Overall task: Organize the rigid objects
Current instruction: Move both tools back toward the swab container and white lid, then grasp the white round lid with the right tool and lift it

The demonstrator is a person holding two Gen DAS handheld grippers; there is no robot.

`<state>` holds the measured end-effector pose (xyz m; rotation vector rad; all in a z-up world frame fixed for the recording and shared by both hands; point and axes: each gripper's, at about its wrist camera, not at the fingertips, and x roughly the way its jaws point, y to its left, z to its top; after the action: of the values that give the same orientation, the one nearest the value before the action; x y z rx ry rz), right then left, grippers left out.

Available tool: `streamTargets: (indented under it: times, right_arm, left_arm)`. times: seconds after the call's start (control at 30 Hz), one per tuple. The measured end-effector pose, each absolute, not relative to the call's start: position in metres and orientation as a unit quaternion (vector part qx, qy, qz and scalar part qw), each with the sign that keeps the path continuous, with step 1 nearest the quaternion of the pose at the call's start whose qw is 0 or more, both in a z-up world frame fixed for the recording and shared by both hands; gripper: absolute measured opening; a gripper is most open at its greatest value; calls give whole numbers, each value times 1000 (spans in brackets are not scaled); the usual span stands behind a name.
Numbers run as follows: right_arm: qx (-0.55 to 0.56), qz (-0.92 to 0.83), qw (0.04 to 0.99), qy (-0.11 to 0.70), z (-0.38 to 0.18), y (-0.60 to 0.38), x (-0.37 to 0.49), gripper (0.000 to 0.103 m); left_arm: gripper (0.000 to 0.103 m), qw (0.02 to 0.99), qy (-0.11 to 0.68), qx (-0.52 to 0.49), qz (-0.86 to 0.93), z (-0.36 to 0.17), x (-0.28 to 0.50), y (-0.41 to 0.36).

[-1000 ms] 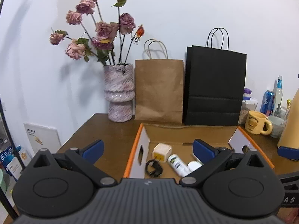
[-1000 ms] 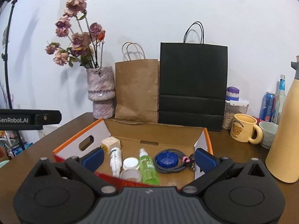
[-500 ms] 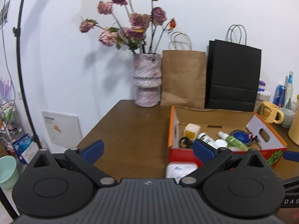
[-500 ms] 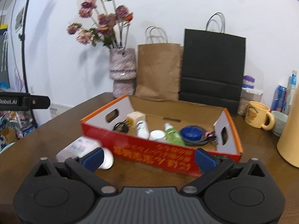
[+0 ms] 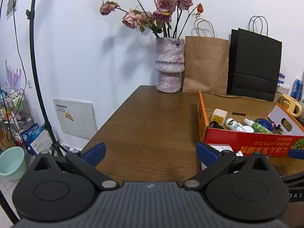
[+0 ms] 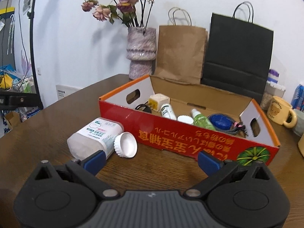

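A red cardboard box (image 6: 182, 133) (image 5: 252, 142) stands on the wooden table and holds a cream cube, a white tube (image 6: 167, 111), a green spray bottle (image 6: 201, 120), a white cap and a blue cable coil (image 6: 220, 120). A clear jar with a white lid (image 6: 98, 136) lies on its side on the table, left of the box front. My right gripper (image 6: 151, 160) is open, low over the table, its left fingertip close beside the jar. My left gripper (image 5: 150, 150) is open over bare table, left of the box, with the jar (image 5: 222, 149) just behind its right finger.
A vase of dried roses (image 5: 170, 64), a brown paper bag (image 5: 206, 64) and a black paper bag (image 5: 253, 64) line the back wall. A yellow mug (image 6: 281, 112) stands at the right. A light stand (image 5: 38, 76) rises beyond the table's left edge.
Both grippers have pulled back from over the box toward the table's front, and the left one has swung left. The jar in front of the box came into view.
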<state>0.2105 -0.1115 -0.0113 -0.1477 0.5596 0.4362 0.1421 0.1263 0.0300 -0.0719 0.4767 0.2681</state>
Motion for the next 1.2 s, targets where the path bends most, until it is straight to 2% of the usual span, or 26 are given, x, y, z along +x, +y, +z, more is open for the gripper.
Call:
streamTargets:
  times: [0.2,0.4,0.47,0.7,0.83,0.9,0.97,1.2]
  right_arm:
    - [-59,216,933,282,-20,-102,229,101]
    - [-39,240,922,302,-29,-98,247,93]
    - [-41,246,919,305,-31,-95,253,85]
    - [-42,274,907,318,-38,-87,267,78]
    - [-46,290,900,321,-40,-78,270,54]
    - [-50,292,900,321,-42,-75,269,49]
    - [-62,291,902,313,-44,-71,267,39]
    - [-82,293,908,289,-41,-71,255,39]
  left_arm:
    - [103,961,240,-35,129,26,157,132]
    - [103,960,249,-42,118,16,171,133]
    - [103,959,255,-45,114,11,176,134]
    - [103,956,268,-62,101,-1,184,141]
    - [103,956,269,-72,99,-4,183,144]
    - [103,955,269,-72,99,-6,183,145]
    - [103,956,269,-71,99,-7,183,145]
    - [103,954,275,-72,99,-11,185,145]
